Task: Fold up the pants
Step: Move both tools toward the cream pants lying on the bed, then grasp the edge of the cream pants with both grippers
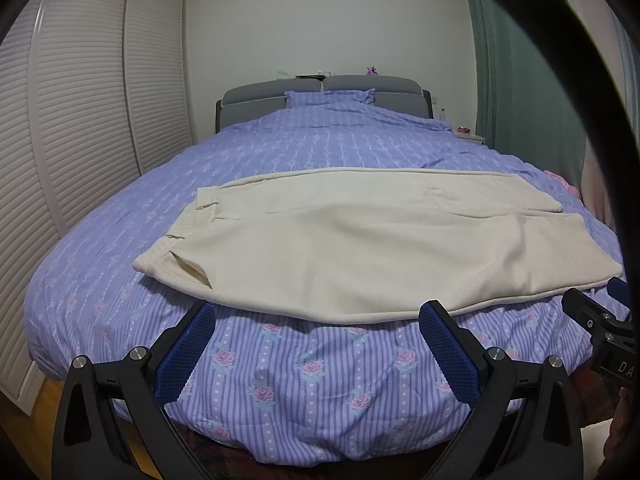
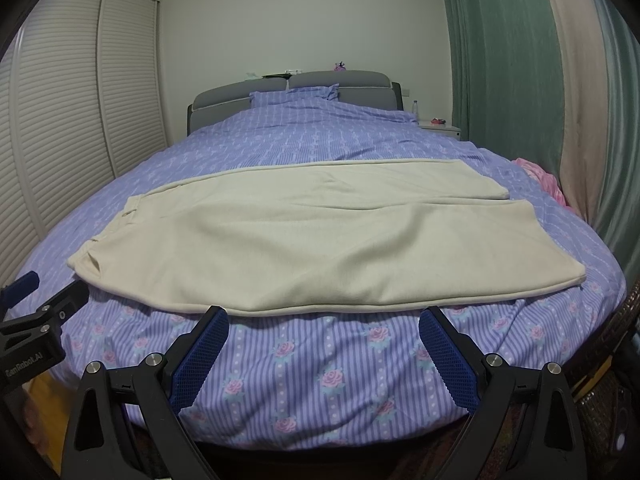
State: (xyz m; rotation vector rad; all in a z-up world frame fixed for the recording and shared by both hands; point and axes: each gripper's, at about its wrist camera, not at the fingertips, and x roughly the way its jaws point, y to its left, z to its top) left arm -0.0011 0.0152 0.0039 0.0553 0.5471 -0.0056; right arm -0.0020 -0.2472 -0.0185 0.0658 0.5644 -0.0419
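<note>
While both are held level at the foot of the bed, the left two-finger gripper (image 1: 316, 316) and right two-finger gripper (image 2: 324, 320) are spread wide, nothing gripped. Cream knitted pants (image 1: 360, 248) are laid flat across the purple striped rose-print duvet (image 1: 320, 380), just beyond the blue-padded fingertips (image 1: 206, 312).

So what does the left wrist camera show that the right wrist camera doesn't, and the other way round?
Only the left wrist view shows the right hand-held gripper, intruding at its right edge.

Only the right wrist view shows the left hand-held gripper at its left edge, and the beige curtain panel clearly.

Both share the cream pants laid flat sideways across the purple floral bedspread, waistband to the left, plus the grey headboard, louvered closet doors and green curtain. Each camera's own jaws are open, holding nothing.
</note>
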